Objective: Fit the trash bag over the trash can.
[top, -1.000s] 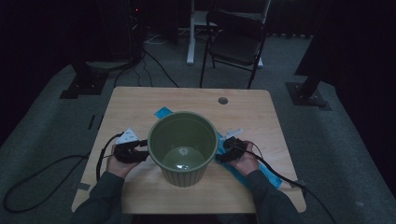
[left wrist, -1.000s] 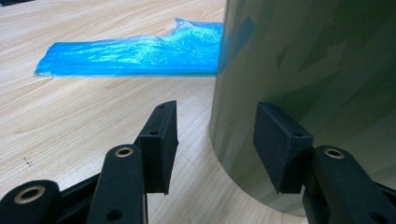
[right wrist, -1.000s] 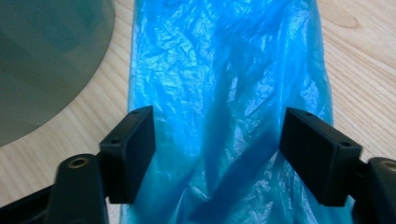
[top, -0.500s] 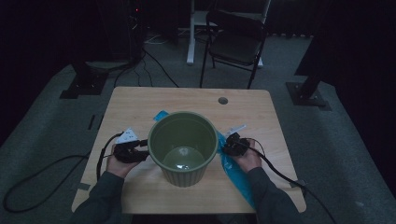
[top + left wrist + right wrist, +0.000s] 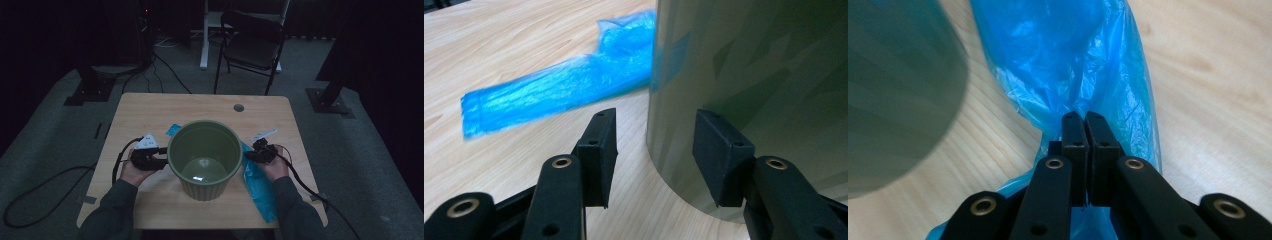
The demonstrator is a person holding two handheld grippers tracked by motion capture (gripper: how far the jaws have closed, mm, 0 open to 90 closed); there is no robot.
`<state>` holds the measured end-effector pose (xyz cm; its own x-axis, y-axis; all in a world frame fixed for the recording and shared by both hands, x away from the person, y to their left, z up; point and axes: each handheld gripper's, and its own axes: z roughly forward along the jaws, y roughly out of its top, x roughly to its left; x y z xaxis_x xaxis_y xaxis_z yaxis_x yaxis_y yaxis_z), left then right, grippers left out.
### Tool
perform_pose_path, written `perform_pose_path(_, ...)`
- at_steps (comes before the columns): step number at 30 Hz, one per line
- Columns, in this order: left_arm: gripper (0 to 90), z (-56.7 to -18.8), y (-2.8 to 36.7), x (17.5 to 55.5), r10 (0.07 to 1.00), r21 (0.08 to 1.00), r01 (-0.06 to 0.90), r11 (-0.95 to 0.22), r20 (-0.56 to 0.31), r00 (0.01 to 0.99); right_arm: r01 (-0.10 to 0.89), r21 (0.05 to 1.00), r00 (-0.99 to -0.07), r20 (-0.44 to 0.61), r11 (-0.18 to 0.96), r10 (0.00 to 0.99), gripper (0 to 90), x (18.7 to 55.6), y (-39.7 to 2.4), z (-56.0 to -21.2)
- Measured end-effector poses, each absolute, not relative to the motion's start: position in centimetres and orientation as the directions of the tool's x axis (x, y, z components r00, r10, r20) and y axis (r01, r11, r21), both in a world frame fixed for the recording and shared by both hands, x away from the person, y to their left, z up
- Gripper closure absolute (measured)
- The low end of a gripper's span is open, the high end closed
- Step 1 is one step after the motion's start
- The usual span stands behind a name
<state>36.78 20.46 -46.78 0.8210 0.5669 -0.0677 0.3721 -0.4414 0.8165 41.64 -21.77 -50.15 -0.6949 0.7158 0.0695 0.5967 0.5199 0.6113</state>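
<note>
We see our right gripper [image 5: 1083, 117], jaws just closed, pinching the thin blue plastic bag [image 5: 1068, 65] that lies on the light wooden desk [image 5: 150, 107] toward its right edge. Our left gripper [image 5: 654, 150] stands wide open and holds nothing, beside the round green plastic bucket [image 5: 205, 155] at the desk's middle.

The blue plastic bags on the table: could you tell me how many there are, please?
1, as far as shows: a blue plastic bag runs under the green bin, one end left of it behind, the other pinched in the right gripper. Others may be hidden beneath.
</note>
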Motion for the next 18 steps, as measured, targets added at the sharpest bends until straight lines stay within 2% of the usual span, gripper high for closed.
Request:
perform_pose_path(7,53.4,-45.3,20.8,38.3,0.524,0.819,0.344,-0.459,-0.063,0.849,0.572,0.653,-0.707,0.087,0.496,0.702,88.9,41.7,-23.2,-47.5)
perform_pose_path(15,52.9,-43.6,21.8,38.7,0.537,0.834,0.330,-0.442,-0.048,0.842,0.532,0.699,-0.726,0.086,0.479,0.682,89.0,41.6,-23.8,-44.6)
perform_pose_path(18,52.9,-42.4,22.6,38.6,0.543,0.852,0.320,-0.416,-0.050,0.838,0.505,0.721,-0.738,0.077,0.474,0.671,89.0,41.6,-23.8,-42.4)
